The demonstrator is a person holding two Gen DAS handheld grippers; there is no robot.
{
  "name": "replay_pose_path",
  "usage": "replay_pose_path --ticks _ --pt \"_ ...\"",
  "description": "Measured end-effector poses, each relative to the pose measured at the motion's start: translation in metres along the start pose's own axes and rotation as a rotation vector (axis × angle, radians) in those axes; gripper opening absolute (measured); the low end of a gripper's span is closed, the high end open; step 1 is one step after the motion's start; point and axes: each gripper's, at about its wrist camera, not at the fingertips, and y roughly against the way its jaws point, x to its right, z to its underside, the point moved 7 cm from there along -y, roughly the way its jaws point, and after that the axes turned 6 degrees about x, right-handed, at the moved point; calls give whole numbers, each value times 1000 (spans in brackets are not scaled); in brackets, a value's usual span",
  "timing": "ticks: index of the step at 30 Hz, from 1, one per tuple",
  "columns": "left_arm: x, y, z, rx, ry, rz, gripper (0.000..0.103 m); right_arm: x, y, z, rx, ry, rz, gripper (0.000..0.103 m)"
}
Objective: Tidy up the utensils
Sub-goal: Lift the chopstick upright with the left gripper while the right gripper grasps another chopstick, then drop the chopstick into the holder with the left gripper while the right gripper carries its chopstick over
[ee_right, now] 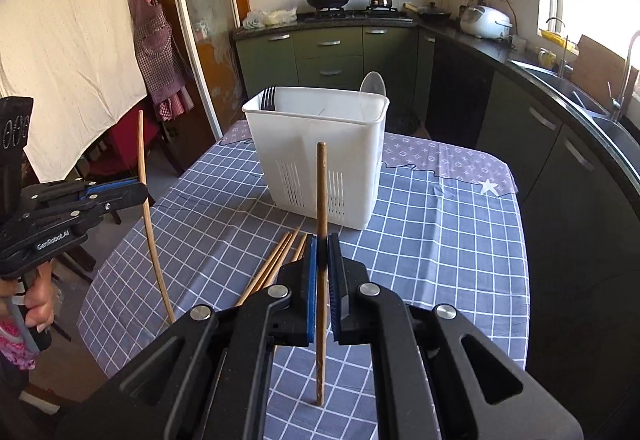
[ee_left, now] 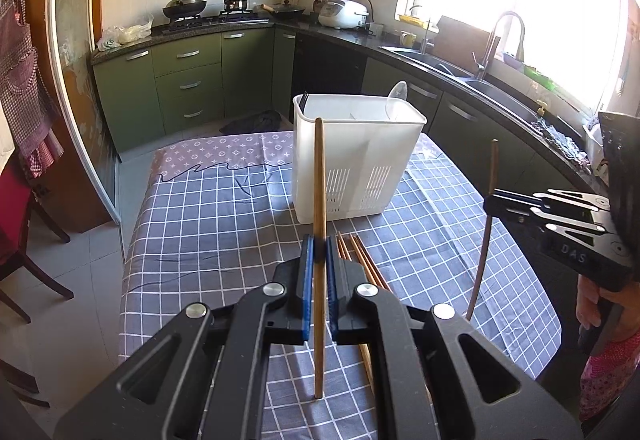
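Left hand-held gripper [ee_left: 319, 252] pinching light wooden chopstick [ee_left: 319, 199] upright, centre of frame. Right hand-held gripper [ee_right: 322, 252] pinching darker chopstick [ee_right: 321, 191] upright, centre of its frame. White utensil holder [ee_left: 356, 163] on checked tabletop [ee_left: 208, 215], just above grippers, fork and spoon inside. Loose chopsticks [ee_right: 276, 264] flat on cloth, lower centre, near holder.

Place: home kitchen
Evidence: green cabinets [ee_left: 188, 75], gas stove [ee_left: 208, 19] upper left, sink [ee_left: 460, 69] right, rice cooker [ee_left: 343, 14]
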Motion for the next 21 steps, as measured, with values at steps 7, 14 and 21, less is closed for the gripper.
replay_pose_path --ticks 7,14,21 --pt "2 12 3 17 -10 3 6 6 46 14 79 -34 10 6" --pt "5 23 7 32 -16 3 6 8 71 26 107 -42 15 6" --pt "7 29 7 48 -29 -4 6 7 75 28 115 -45 7 6"
